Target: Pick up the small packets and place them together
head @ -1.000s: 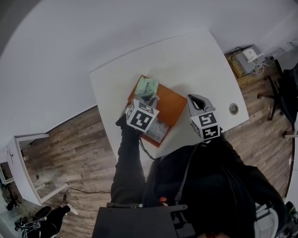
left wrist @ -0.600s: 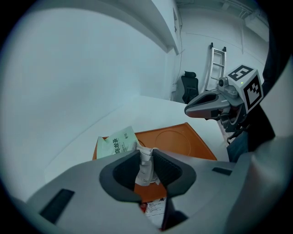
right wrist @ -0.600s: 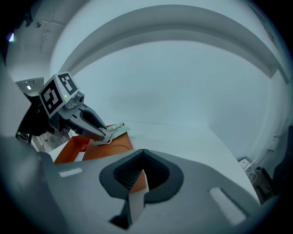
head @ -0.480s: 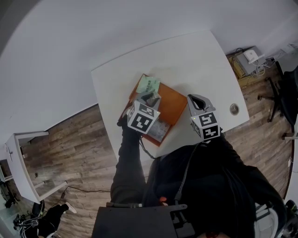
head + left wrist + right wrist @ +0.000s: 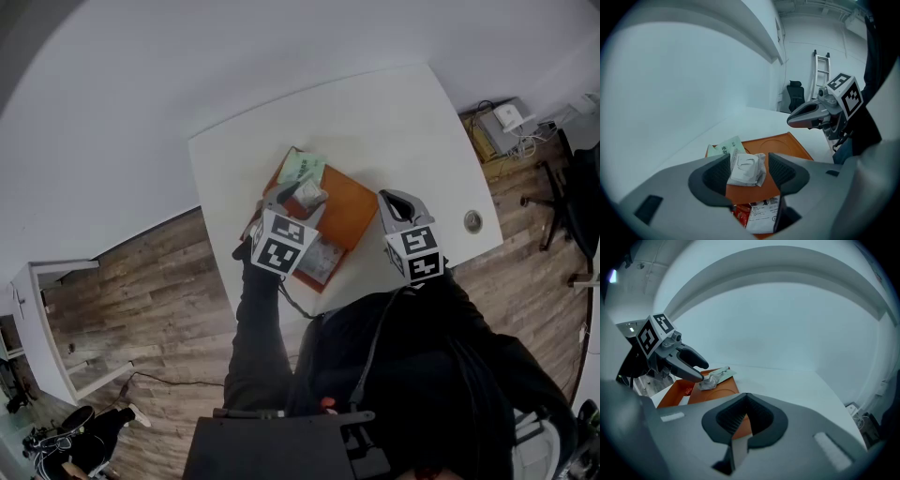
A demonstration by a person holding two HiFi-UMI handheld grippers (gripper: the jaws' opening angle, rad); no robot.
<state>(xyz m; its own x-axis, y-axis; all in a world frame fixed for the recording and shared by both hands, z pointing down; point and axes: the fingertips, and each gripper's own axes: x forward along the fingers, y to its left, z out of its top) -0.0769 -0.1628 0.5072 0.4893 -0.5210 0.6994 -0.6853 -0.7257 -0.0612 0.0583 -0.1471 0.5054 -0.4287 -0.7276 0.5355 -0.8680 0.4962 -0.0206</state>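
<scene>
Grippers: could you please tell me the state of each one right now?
Left gripper: open, jaws just opened; white packet lies loose between them.
Right gripper: shut, empty.

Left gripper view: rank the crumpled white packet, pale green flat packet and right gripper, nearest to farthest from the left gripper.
1. Crumpled white packet: between the left gripper fingers, which have just been opening, on the orange tray.
2. Pale green flat packet: just behind, at the tray's far left edge.
3. Right gripper: farthest, upper right.
</scene>
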